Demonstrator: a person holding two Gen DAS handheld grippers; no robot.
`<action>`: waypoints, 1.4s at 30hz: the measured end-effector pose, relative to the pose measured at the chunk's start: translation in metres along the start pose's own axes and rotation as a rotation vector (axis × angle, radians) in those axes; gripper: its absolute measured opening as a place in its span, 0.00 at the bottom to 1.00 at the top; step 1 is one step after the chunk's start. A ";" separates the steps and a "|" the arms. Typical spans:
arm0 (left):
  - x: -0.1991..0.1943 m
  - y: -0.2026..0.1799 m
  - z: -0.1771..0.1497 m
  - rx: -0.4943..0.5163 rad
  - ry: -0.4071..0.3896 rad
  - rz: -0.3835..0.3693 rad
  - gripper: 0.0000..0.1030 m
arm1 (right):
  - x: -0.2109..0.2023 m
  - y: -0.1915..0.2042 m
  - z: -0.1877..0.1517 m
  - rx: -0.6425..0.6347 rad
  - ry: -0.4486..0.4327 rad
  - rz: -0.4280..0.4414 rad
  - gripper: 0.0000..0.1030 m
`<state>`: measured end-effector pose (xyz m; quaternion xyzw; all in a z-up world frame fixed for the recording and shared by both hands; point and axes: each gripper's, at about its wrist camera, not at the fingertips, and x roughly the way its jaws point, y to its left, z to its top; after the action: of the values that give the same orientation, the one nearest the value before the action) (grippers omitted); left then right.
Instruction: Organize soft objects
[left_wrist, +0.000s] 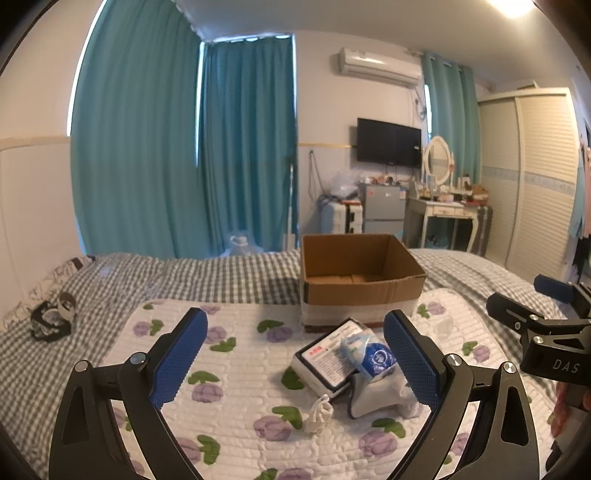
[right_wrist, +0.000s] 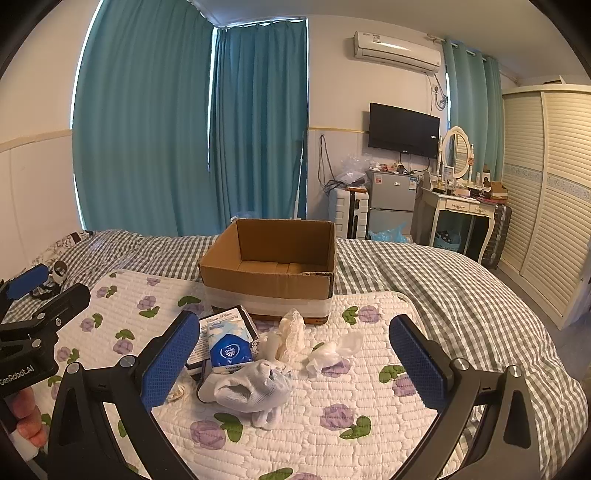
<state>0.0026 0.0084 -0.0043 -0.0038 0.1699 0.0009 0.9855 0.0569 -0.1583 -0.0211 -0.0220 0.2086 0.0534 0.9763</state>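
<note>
An open, empty cardboard box (left_wrist: 360, 280) (right_wrist: 271, 269) stands on the bed at the far edge of a floral quilted pad (right_wrist: 332, 398). In front of it lies a small pile: a blue tissue pack (right_wrist: 229, 350) (left_wrist: 371, 354) on a flat printed packet (left_wrist: 325, 360), white socks (right_wrist: 251, 387) (left_wrist: 380, 400), a lace cloth (right_wrist: 291, 334) and a crumpled white bag (right_wrist: 332, 352). My left gripper (left_wrist: 295, 354) is open and empty, just left of the pile. My right gripper (right_wrist: 295, 363) is open and empty above the socks.
A small white knotted bit (left_wrist: 319, 411) lies near the socks. A black-and-white item (left_wrist: 51, 317) sits at the bed's left. The checked bedspread (right_wrist: 443, 280) stretches right. Beyond the bed are teal curtains, a small fridge (right_wrist: 391, 201), a dressing table and a wardrobe.
</note>
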 end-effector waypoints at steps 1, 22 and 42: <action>0.000 0.000 0.000 0.000 0.001 0.000 0.95 | 0.000 0.000 0.000 0.000 -0.001 0.000 1.00; -0.001 -0.002 -0.001 0.005 0.005 0.007 0.95 | 0.000 0.000 -0.002 0.002 0.003 0.001 1.00; -0.001 -0.001 -0.002 0.008 0.008 0.010 0.95 | 0.000 0.000 -0.003 0.000 0.003 0.002 1.00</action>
<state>0.0009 0.0074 -0.0062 0.0010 0.1739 0.0052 0.9848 0.0559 -0.1580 -0.0234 -0.0217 0.2101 0.0543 0.9759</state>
